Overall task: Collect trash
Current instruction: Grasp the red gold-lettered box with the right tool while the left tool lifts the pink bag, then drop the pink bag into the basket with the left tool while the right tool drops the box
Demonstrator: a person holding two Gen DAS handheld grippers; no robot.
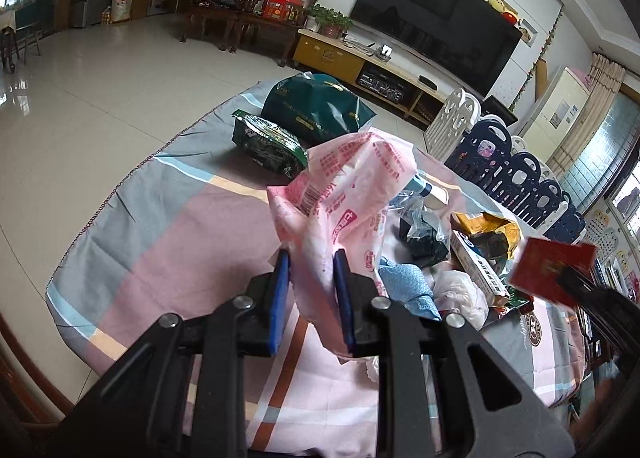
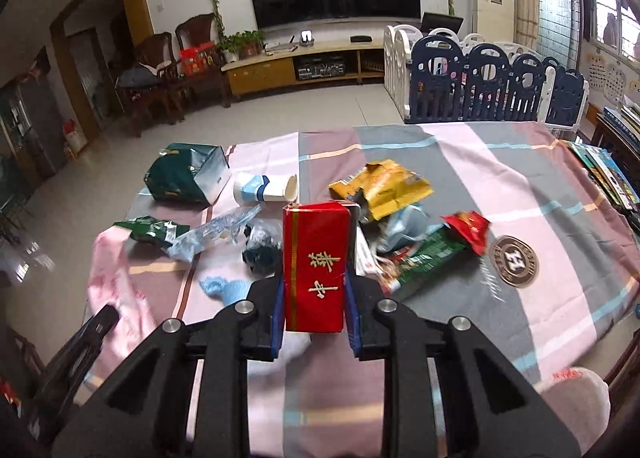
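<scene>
- The pink bag (image 1: 352, 194) is thin crumpled plastic, pale pink with darker pink print and a barcode; it rises from between the blue pads of the left hand-held gripper (image 1: 312, 290), which is clenched on its lower folds.
- The bag hangs above the surface (image 1: 192, 226), which is covered by a cloth of pink, grey and pale blue checks, and it blocks part of the litter behind it.
- The red box (image 2: 314, 266) is a glossy upright carton with gold characters and a gold stripe down its left side; the right hand-held gripper (image 2: 314, 298) grasps it by its two narrow sides, lifted clear of the cloth.
- In the left view the same box shows at the right edge, tilted, with the right hand-held gripper's dark body below it.
- Both hand-held grippers point forward over the near edge of the surface, left of the pair holding the bag, right holding the box, near each other.
- Loose litter lies in the middle of the surface: a dark green bag (image 2: 188, 178), a paper cup (image 2: 266, 188) on its side, a yellow packet (image 2: 384, 186), a red wrapper (image 2: 468, 228), a green wrapper (image 2: 424, 258) and a small green packet (image 2: 152, 232).
- A blue cloth (image 1: 406, 284) lies just beside the pink bag.
</scene>
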